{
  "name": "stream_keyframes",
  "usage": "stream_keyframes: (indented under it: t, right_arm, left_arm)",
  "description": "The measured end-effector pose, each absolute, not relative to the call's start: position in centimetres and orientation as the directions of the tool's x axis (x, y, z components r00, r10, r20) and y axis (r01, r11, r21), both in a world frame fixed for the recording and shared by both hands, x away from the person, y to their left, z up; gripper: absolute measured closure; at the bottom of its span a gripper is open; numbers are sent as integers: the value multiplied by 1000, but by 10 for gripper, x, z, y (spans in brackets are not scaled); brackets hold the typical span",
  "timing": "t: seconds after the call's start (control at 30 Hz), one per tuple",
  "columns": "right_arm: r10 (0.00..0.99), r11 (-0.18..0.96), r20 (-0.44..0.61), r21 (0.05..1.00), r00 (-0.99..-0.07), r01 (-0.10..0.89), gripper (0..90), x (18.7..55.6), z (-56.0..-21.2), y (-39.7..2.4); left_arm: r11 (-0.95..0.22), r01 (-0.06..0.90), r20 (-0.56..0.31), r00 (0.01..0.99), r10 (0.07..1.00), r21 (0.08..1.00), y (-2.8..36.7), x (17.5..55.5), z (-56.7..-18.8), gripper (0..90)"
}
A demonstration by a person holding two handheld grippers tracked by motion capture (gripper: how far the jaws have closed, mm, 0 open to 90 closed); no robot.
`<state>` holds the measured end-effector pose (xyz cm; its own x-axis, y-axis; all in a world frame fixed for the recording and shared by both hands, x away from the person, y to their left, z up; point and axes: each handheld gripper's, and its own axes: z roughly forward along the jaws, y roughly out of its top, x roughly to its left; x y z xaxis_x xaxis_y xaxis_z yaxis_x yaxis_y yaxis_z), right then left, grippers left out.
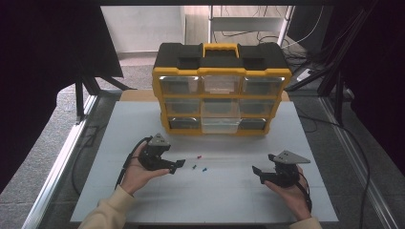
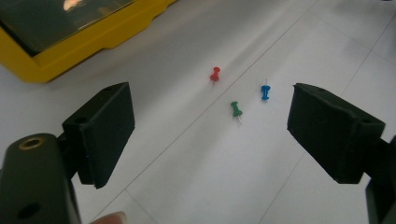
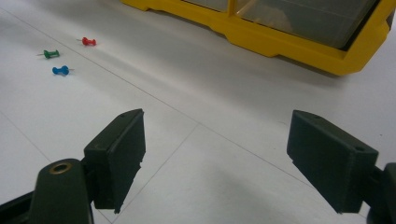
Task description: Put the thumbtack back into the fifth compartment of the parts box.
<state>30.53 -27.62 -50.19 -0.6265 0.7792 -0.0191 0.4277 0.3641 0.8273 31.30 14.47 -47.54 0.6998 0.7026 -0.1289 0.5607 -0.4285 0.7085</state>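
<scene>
Facing a yellow organizer (image 1: 220,90) with no readable label, left gripper (image 1: 178,164) and right gripper (image 1: 258,173) hover wide open, empty. Left gripper view: red pushpin (image 2: 215,74), green pushpin (image 2: 236,109), blue pushpin (image 2: 265,91) lie ahead between its jaws. Right gripper view: pins far left.

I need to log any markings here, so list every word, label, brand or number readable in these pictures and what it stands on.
None can be read.
The yellow and black drawer organizer shows no legible brand or label.
The red, green and blue pushpins are plain.
Both hand-held grippers, left and right, carry no text.
</scene>
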Motion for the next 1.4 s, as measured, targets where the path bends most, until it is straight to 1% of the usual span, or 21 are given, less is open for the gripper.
stream_keyframes:
  t: [0.33, 0.63, 1.0, 1.13, 1.27, 1.37, 1.4]
  right_arm:
    - [782, 360, -14, 826, -624, 433, 199, 307, -503, -277]
    - [782, 366, -18, 822, -623, 436, 199, 308, -504, -277]
    - [785, 368, -21, 820, -620, 439, 199, 307, -505, -277]
    - [786, 378, -34, 816, -617, 437, 199, 307, -505, -277]
    - [788, 375, -29, 815, -615, 441, 200, 308, -505, -278]
    - [791, 374, -31, 815, -611, 442, 200, 308, -505, -278]
    - [794, 373, -32, 815, -607, 445, 200, 308, -505, -279]
  left_arm:
    - [-463, 553, -125, 724, 678, 692, 125, 325, -473, 159]
    - [-500, 572, -139, 736, 662, 650, 109, 338, -486, 185]
    - [-571, 573, -91, 748, 657, 588, 91, 340, -499, 199]
    - [-617, 580, -58, 752, 657, 532, 84, 343, -510, 205]
    - [-619, 583, -56, 750, 659, 525, 82, 344, -513, 216]
    - [-625, 583, -52, 752, 657, 519, 78, 344, -514, 239]
    - [-631, 580, -46, 754, 655, 515, 77, 344, -515, 263]
